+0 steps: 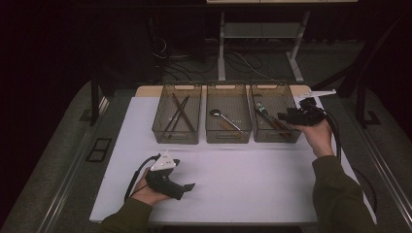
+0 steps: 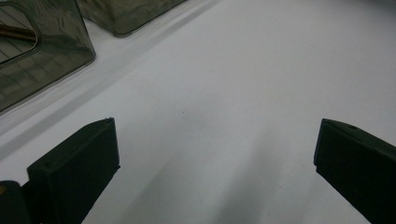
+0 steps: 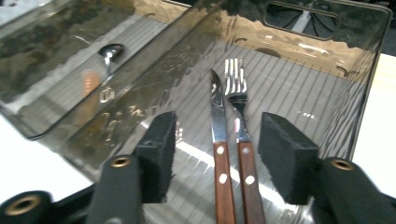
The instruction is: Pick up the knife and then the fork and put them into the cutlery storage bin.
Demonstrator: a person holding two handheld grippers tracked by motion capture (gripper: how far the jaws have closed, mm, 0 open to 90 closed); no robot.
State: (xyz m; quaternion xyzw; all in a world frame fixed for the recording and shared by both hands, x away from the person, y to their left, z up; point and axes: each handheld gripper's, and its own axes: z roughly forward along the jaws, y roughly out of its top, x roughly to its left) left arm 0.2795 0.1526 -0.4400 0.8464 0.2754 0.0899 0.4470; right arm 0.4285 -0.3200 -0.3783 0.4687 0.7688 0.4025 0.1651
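Note:
A wooden-handled knife [image 3: 218,116] and a matching fork [image 3: 236,88] lie side by side on the ribbed floor of the right-hand smoky plastic bin [image 1: 272,86]. My right gripper [image 3: 215,140] hovers at the near end of that bin, open, with both handles lying below the gap between its pads and touching neither. From above, the right gripper [image 1: 283,116] sits over the bin's front right corner. My left gripper [image 1: 190,186] rests low over the white table near the front left, open with nothing between its jaws [image 2: 217,154].
Three bins stand in a row at the back of the white table [image 1: 233,179]. The left bin [image 1: 180,87] holds dark chopsticks [image 1: 179,114], and the middle bin [image 1: 228,86] holds a spoon [image 1: 216,113]. Cables trail from both grippers.

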